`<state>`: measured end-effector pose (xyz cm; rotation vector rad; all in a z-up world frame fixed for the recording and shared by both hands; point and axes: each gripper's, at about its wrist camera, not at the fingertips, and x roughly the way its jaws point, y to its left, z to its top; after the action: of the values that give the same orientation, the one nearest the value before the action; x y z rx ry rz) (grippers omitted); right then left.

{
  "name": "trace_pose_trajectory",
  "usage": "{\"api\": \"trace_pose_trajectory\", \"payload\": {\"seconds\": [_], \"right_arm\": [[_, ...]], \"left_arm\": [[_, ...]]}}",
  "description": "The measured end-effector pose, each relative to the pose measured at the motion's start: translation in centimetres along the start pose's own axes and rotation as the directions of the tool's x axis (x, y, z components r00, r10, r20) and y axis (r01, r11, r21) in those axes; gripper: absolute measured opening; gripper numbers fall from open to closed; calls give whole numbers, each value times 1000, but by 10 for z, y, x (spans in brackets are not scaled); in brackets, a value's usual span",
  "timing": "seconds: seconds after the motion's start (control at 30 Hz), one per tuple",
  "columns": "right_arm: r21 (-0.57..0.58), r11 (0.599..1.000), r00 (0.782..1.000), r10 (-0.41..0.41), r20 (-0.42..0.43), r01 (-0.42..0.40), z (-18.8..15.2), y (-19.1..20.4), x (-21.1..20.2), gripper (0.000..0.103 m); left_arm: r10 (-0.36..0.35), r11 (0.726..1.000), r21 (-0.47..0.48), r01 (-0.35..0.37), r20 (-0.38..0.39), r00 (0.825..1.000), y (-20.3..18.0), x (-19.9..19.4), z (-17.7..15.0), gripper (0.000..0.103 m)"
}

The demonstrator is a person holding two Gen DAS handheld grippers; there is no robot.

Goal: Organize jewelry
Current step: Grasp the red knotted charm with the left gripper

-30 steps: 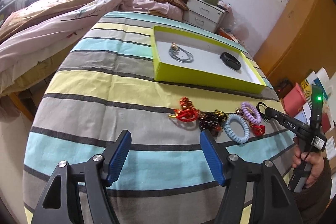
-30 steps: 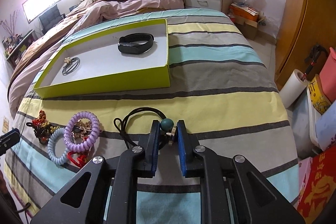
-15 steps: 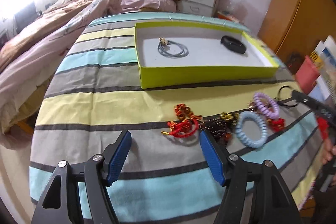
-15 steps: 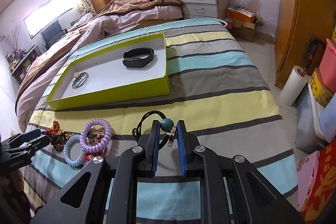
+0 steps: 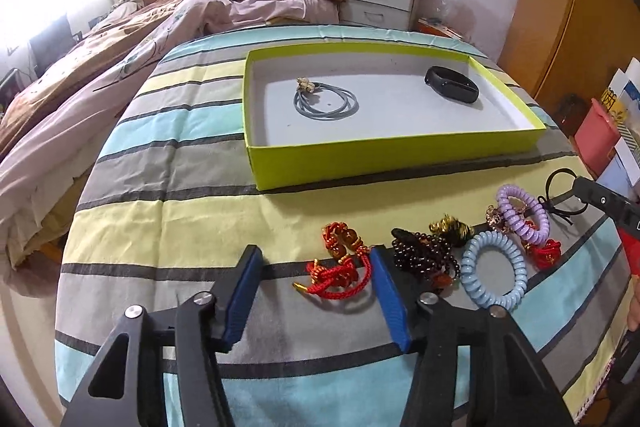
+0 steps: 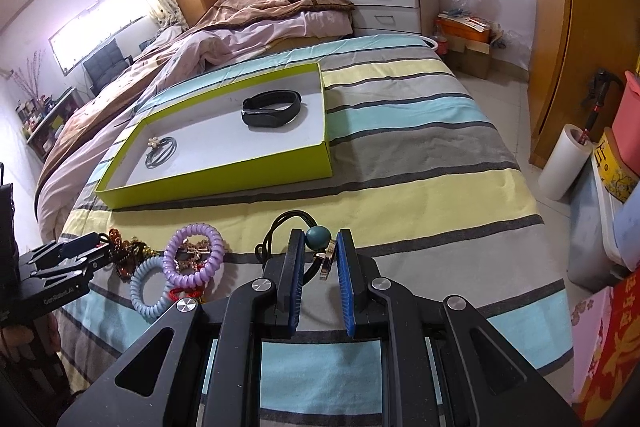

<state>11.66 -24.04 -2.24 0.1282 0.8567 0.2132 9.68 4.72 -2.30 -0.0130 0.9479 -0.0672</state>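
A lime-green box [image 5: 392,155] [image 6: 224,179] on the striped cloth holds a grey cord loop [image 5: 326,103] [image 6: 161,151] and a black wristband [image 5: 451,89] [image 6: 271,111]. In front of it lie a red knotted bracelet [image 5: 340,267], dark beads [image 5: 424,255], a light-blue coil tie [image 5: 494,269] [image 6: 150,281] and a purple coil tie [image 5: 522,213] [image 6: 194,257]. My left gripper [image 5: 314,263] is open, its jaws around the red bracelet. My right gripper [image 6: 318,243] is shut on a black cord with a teal bead [image 6: 318,235], held just above the cloth.
The cloth's near edge [image 5: 120,367] drops off to the left. A bed with brown and pink covers [image 5: 160,27] and a white nightstand [image 5: 380,3] stand behind. A paper roll [image 6: 564,163], boxes and bins [image 6: 616,163] crowd the floor at right.
My left gripper has moved forward and right, bringing the red bracelet between its open jaws. My right gripper has risen slightly with the black cord.
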Motion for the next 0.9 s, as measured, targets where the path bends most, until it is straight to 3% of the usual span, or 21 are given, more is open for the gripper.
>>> {"api": "trace_pose_trajectory", "payload": {"seconds": [0.1,0.33,0.5,0.9], "right_arm": [[1,1000,1000,6,-2,-6,0,1,2,17],[2,1000,1000,9,2,-9,0,2,1,17],[4,1000,1000,13,6,-13,0,2,1,17],[8,1000,1000,18,21,-19,2,5,-5,17]], "left_arm": [[3,1000,-9,-3,-1,1000,1,-2,-1,50],[7,999,-40,-7,5,1000,8,-7,-4,27],[-6,998,-65,7,8,1000,12,-10,-6,22],[-53,994,-96,58,60,997,16,-25,-4,21]]}}
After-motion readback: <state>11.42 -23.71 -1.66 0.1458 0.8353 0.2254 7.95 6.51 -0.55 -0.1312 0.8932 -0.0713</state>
